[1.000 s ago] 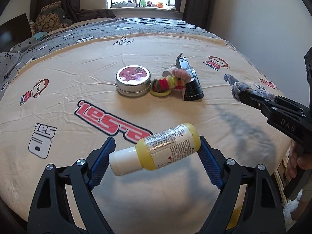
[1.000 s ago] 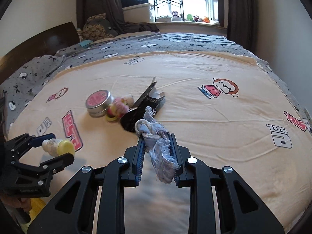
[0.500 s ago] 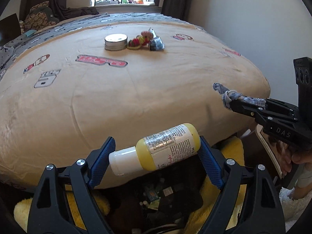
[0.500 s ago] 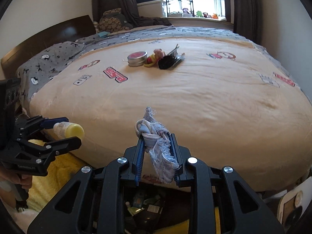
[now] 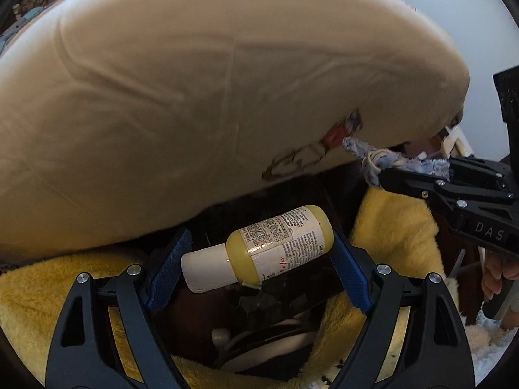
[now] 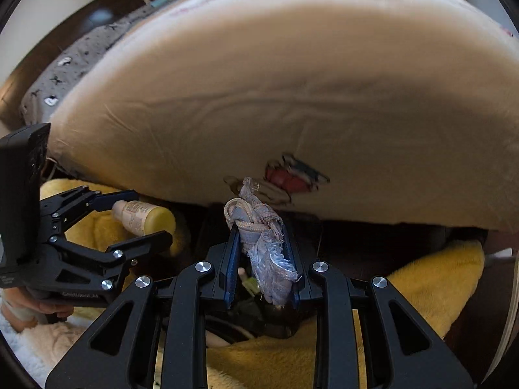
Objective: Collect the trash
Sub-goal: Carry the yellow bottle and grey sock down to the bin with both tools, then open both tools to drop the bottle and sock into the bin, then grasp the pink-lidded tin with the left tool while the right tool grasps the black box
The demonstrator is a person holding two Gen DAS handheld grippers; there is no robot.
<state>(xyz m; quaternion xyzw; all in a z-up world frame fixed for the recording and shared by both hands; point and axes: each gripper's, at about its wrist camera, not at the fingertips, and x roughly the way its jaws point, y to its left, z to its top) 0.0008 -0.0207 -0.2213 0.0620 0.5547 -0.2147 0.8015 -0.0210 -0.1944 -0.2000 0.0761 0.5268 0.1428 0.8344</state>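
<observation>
My left gripper (image 5: 256, 256) is shut on a small yellow bottle (image 5: 279, 246) with a white cap and a printed label, held crosswise between the blue pads. It also shows in the right wrist view (image 6: 142, 217). My right gripper (image 6: 261, 259) is shut on a frayed pale blue rag (image 6: 262, 243), whose knotted end sticks up past the fingertips; the rag also shows in the left wrist view (image 5: 379, 159). Both grippers hang below the bed's edge, over a dark opening (image 5: 259, 321) between yellow fluffy fabric (image 5: 395, 227), with dim objects inside.
The beige mattress side (image 6: 292, 97) fills the view ahead, with a cartoon print (image 6: 288, 175) near its lower edge. A grey patterned blanket (image 6: 65, 74) lies at the far left. White fluffy fabric (image 6: 19, 350) lies at the lower left.
Both grippers have dropped from above the bed to below its edge, now over the dark opening in the yellow fabric. The bottle and the rag stay gripped.
</observation>
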